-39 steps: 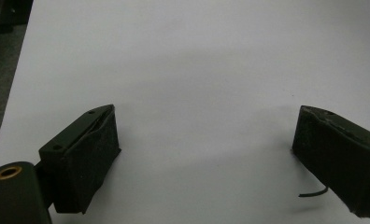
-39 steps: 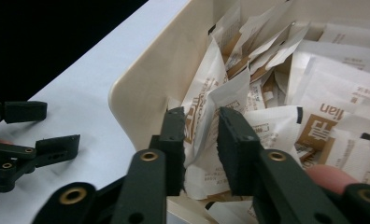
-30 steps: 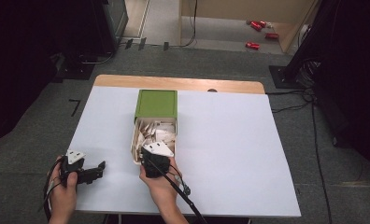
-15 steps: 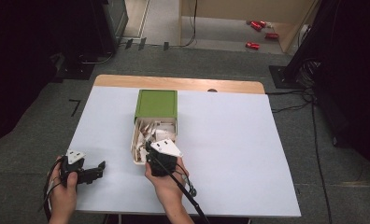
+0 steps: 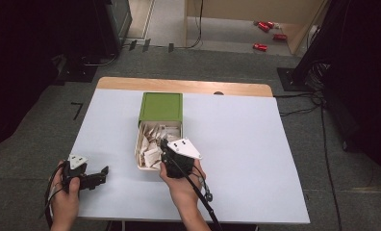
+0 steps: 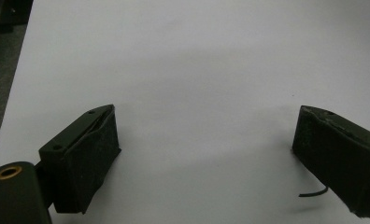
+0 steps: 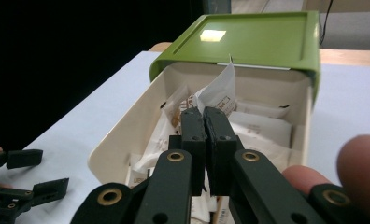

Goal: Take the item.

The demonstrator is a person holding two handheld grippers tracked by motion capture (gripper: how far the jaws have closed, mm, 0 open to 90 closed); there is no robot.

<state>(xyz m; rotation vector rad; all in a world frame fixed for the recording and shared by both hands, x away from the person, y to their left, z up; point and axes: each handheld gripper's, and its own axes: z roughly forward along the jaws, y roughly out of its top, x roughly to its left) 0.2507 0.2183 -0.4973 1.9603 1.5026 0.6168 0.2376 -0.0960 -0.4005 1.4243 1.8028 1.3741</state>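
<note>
you have the right gripper (image 7: 204,116) pinched on a thin white paper sachet (image 7: 219,91), its jaws pressed together with only the packet's lower edge between them, over the open cream plastic drawer (image 7: 122,135) that slides out from under the green lidded box (image 7: 248,37). judging by that grip, the step in hand is drawing one sachet out of the pile. to do it well, lift straight up and slow, so the neighbouring white sachets (image 5: 152,144) that lean against it can fall away instead of riding out with it. the hold is near one edge, so the packet may swing or slip; don't loosen the pinch until it is clear of the drawer's rim, and then carry it to a bare patch of the pale blue tabletop (image 5: 256,144).

in the high view your right hand (image 5: 181,180) sits at the near end of the drawer, the gripper (image 5: 171,154) reaching forward and down into it with the wrist low. your left hand (image 5: 66,185) rests near the table's front left corner, holding the left gripper (image 5: 99,175) level and pointing right, well apart from the drawer; its jaws stand wide with nothing but bare table between them, as the left gripper view shows.
</note>
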